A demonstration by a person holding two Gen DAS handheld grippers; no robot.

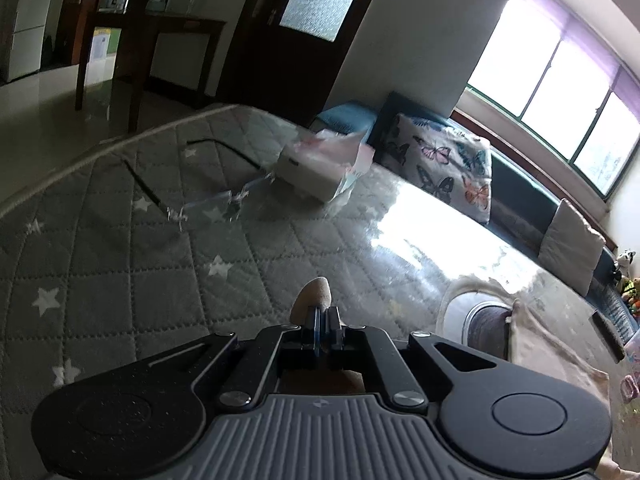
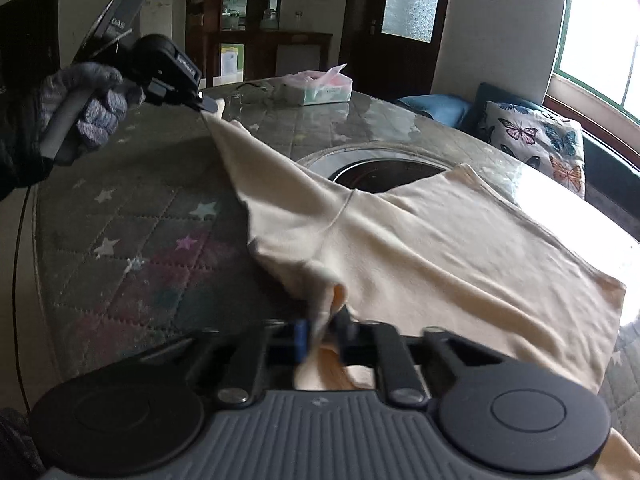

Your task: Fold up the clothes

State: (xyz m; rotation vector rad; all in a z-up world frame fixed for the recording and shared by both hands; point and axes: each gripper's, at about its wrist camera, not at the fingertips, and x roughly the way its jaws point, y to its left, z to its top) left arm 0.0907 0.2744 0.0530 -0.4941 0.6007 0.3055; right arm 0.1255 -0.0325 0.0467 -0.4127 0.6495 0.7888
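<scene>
A cream garment (image 2: 420,248) lies spread on the table (image 2: 132,216), which has a grey quilted star cover. In the right wrist view, my right gripper (image 2: 323,326) is shut on a bunched fold of its near edge. My left gripper (image 2: 210,106), held by a gloved hand (image 2: 92,100), is shut on a far corner and pulls it taut. In the left wrist view, the left gripper (image 1: 322,316) has its jaws together with a cream tip (image 1: 316,292) poking out between them. More of the garment (image 1: 552,344) shows at the right.
A round opening (image 2: 384,172) sits in the table's middle, partly under the garment. A tissue box (image 1: 320,168) and a pair of glasses (image 1: 208,200) lie at the far side. A sofa with a butterfly pillow (image 1: 444,164) runs along the window.
</scene>
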